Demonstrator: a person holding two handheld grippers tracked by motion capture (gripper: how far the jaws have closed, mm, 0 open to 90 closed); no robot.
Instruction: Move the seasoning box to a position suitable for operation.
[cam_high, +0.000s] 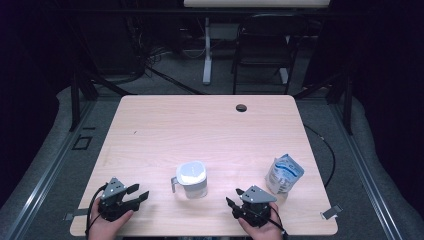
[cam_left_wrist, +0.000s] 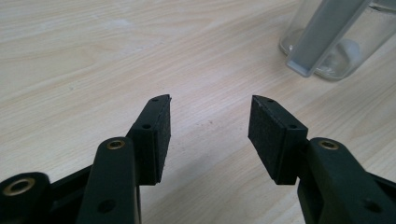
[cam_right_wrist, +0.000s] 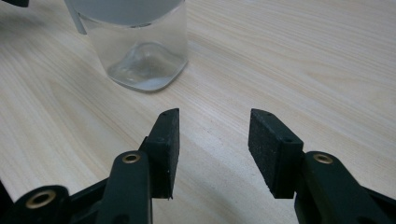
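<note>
A clear plastic jug with a grey lid and side handle stands near the table's front middle. Its base shows at the upper right of the left gripper view as the jug, and at the upper left of the right gripper view as the jug. A blue-and-white pouch stands to the jug's right. My left gripper rests low at the front left, open and empty, left of the jug. My right gripper sits at the front, between jug and pouch, open with only bare tabletop between its jaws.
The wooden table has a round cable hole near its far edge. Beyond it stand a black chair and a white desk leg. Dark frame posts flank the table.
</note>
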